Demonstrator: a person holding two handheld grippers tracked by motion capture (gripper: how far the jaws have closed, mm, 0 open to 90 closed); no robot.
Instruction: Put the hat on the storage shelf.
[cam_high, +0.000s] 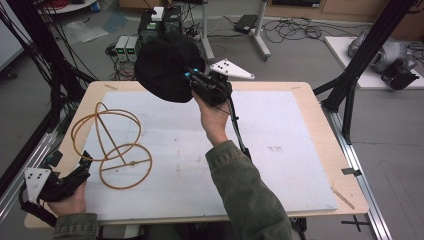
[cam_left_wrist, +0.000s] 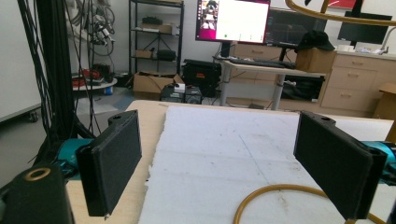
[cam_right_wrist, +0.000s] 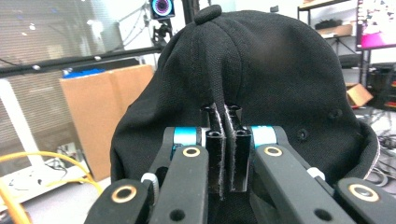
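Black cap (cam_high: 165, 67) is hanging pinched in the closed right gripper (cam_high: 192, 79); left gripper (cam_high: 82, 170), jaws apart, is idling beside the wire stand (cam_high: 112, 145). Advise lowering slowly, keeping the pinch firm.

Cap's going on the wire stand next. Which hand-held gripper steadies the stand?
Left. The left hand-held gripper is open, its jaws beside the stand's base ring. The right hand-held gripper is shut on the cap, held above the table.
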